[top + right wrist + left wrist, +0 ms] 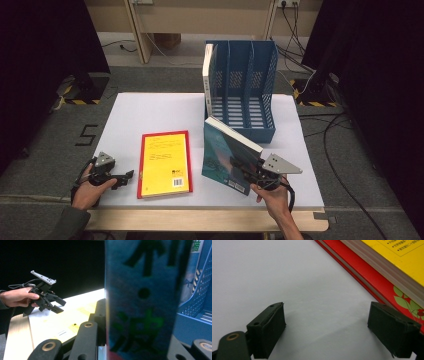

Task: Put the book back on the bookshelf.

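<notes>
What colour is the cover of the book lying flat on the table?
Yellow with a red border, clearest in the high view: book.

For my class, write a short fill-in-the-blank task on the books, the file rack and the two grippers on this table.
1. The right gripper is shut on the ____ book, held tilted off the table.
2. The yellow book with the red border lies ____ on the table.
3. The left gripper has its jaws ____, with nothing between them.
4. A white-spined book stands in the ____ compartment of the blue file rack.

Missing words: blue; flat; open; leftmost
</notes>
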A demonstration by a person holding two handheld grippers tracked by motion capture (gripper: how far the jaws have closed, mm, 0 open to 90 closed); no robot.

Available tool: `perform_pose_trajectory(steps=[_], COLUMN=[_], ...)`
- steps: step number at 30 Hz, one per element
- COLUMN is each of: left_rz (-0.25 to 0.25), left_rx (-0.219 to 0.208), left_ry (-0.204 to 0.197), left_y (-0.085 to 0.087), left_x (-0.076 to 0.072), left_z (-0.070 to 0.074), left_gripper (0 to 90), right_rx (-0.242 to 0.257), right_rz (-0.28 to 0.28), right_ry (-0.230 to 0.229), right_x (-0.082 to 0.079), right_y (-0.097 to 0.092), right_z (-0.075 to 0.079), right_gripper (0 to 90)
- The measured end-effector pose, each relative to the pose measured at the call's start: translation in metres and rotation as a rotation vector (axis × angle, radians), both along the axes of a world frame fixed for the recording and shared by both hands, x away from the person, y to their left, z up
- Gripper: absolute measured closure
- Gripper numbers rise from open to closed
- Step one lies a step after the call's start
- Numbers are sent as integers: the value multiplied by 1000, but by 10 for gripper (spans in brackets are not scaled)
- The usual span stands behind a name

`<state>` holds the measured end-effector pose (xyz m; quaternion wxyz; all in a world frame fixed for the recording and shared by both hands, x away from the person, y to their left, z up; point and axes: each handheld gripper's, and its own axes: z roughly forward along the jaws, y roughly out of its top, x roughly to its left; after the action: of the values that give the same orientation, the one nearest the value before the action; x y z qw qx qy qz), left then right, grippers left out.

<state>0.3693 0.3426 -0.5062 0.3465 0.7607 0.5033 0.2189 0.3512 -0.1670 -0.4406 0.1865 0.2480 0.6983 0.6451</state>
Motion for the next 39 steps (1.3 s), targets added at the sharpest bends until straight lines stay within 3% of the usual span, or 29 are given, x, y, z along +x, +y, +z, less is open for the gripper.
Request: perform_pose_trajectory(steps=[7,16,23,28,39], left_rz=[-2,-2,-3,-3,-3], left_rx=[3,4,3,3,3], left_ry=[1,1,2,1,1], left_y=[0,0,0,0,0], left_x=[0,1,1,1,1], left_z=[0,0,0,0,0], left_gripper=[130,128,127,128,127], right_rx=[13,4,56,61,109], right_rz=[7,-24,-31,-21,-33], right_ry=[8,10,34,21,39], right_x=[5,6,6,5,8], right_y=[0,2,3,6,2], right_z=[-1,0,3,9,17], right_gripper=[727,735,741,743,743])
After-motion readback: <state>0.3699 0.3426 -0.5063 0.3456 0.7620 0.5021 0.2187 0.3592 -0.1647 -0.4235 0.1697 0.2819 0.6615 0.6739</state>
